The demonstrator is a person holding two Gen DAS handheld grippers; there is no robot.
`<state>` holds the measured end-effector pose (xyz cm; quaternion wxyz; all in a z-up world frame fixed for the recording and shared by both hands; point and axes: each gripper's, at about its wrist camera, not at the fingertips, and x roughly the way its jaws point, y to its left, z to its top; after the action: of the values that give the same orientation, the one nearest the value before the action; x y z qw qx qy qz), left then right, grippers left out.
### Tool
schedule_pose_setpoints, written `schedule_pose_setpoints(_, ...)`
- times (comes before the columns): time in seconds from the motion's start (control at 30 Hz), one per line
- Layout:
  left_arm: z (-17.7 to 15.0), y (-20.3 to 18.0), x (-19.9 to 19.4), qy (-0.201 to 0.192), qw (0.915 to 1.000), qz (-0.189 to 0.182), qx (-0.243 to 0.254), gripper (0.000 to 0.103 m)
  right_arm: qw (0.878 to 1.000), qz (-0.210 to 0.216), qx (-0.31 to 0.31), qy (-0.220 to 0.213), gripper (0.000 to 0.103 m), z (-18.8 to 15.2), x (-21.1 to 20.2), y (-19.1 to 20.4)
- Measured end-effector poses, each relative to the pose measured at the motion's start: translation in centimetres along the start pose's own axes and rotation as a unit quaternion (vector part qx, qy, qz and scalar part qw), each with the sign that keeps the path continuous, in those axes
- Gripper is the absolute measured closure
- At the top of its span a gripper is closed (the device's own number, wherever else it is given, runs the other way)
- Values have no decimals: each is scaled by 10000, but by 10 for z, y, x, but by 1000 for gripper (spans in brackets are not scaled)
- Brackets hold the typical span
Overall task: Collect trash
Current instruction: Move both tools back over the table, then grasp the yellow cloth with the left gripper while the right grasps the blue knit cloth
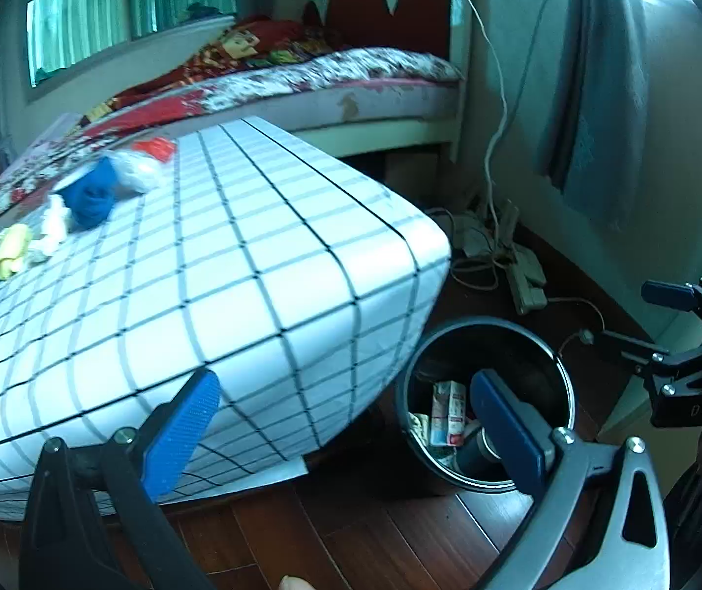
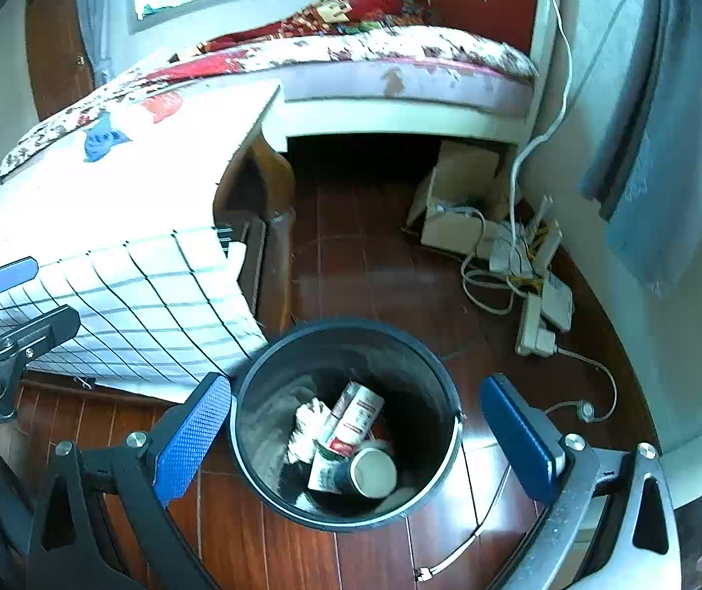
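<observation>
Trash (image 1: 90, 196) on table (image 1: 252, 255), far ahead of left gripper (image 1: 346, 423); right gripper (image 2: 355, 437) over bin (image 2: 252, 383). Both jaws open, empty. Risk: light scraps slipping off during pinch.

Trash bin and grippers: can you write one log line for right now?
left gripper: open, empty | right gripper: open, empty, above bin | bin: cartons, cup inside | table: trash remains
</observation>
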<state>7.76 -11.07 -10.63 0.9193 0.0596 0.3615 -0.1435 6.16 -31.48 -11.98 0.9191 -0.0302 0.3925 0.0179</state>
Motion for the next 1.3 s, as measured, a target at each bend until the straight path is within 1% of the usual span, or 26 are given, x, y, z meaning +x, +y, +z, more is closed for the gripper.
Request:
schedule_pose_setpoints(0.2,2,25,-22,-197,9994,211,-168,1,9994,118,-111,-307,1,22,-19,28)
schedule_pose_setpoints(0.43,1,59,-43,-339,9975,469,-403,1,9975,341,-398,-474,1,42,-26,64)
schedule_pose_setpoints(0.53,-4,74,-50,-376,9961,625,-497,1,9964,437,-500,-533,1,51,-25,85)
schedule_pose_setpoints(0.67,-11,104,-61,-426,9917,930,-783,1,9946,519,-550,-704,1,63,-24,110)
schedule_pose_setpoints(0.8,-13,138,-67,-418,9873,1186,-967,1,9939,661,-556,-689,1,82,-15,136)
schedule_pose_setpoints(0.9,-13,160,-70,-408,9842,1347,-1069,1,9924,740,-694,-699,1,95,-9,156)
schedule_pose_setpoints(1.07,-12,199,-70,-310,9787,1605,-1240,1,9890,945,-854,-748,1,126,5,195)
schedule_pose_setpoints(1.13,-10,218,-69,-278,9770,1625,-1355,1,9877,964,-898,-840,1,138,11,210)
schedule_pose_setpoints(1.23,-7,245,-63,-214,9737,1700,-1500,3,9853,1081,-979,-894,1,157,23,232)
schedule_pose_setpoints(1.3,-5,261,-59,-189,9730,1691,-1560,11,9831,1249,-1091,-780,1,170,37,248)
